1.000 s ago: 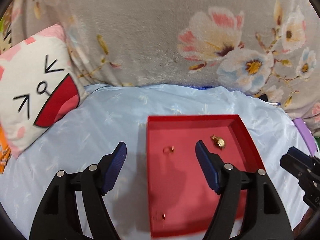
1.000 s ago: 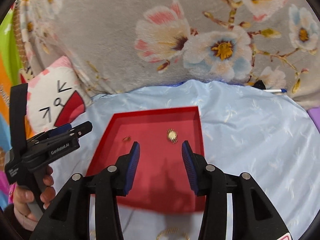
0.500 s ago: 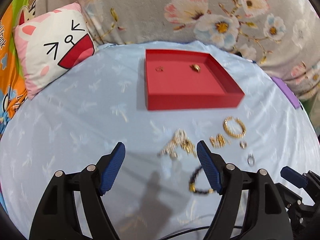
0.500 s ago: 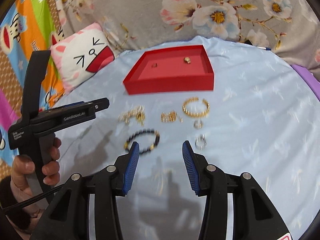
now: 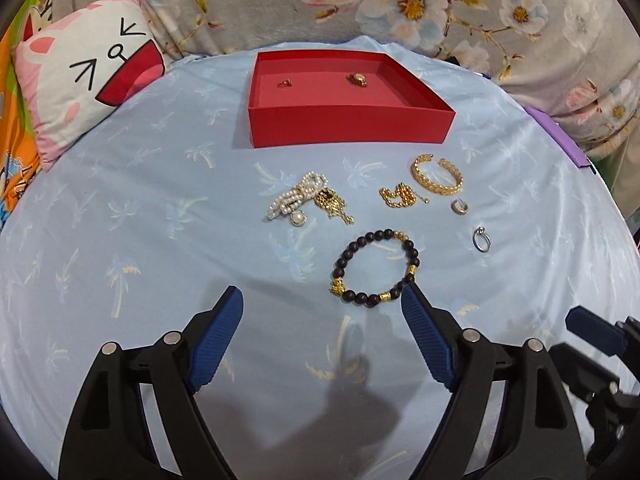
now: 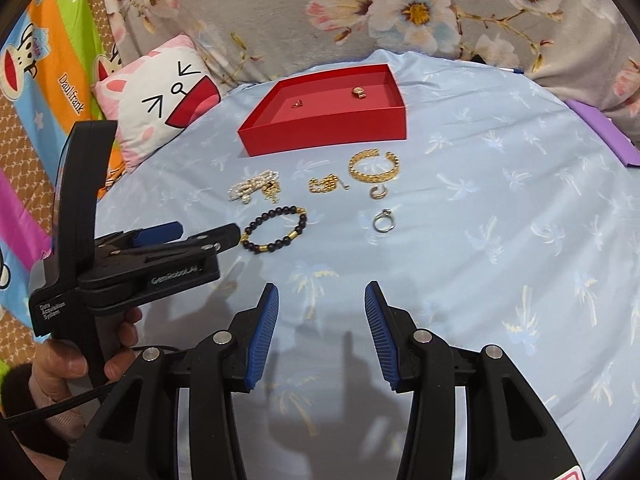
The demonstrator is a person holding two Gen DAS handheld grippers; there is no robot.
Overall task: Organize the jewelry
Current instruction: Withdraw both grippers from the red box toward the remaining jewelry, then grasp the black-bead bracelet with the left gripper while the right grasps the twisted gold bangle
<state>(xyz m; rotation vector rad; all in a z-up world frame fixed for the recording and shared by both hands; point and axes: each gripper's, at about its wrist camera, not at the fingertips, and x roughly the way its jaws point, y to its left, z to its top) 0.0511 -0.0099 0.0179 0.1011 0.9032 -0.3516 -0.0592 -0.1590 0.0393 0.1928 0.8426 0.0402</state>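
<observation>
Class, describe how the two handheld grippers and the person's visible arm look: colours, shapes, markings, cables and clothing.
Both the left gripper and the right gripper have matte black plastic frames with silver rivets and ribbed blue pads on the fingers. In the right wrist view, the left gripper carries white lettering "GenRoboAI" and "Data Acquisition System", and a black cable trails below it. The hand holding it emerges from a pale pink sleeve.

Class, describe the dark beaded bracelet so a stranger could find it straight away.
Start at the red tray on the blue cloth. Nearer the camera than the tray lies loose jewelry; the beaded bracelet is the nearest piece. Unlike its neighbours, it has dark round beads with a few gold ones.
</observation>
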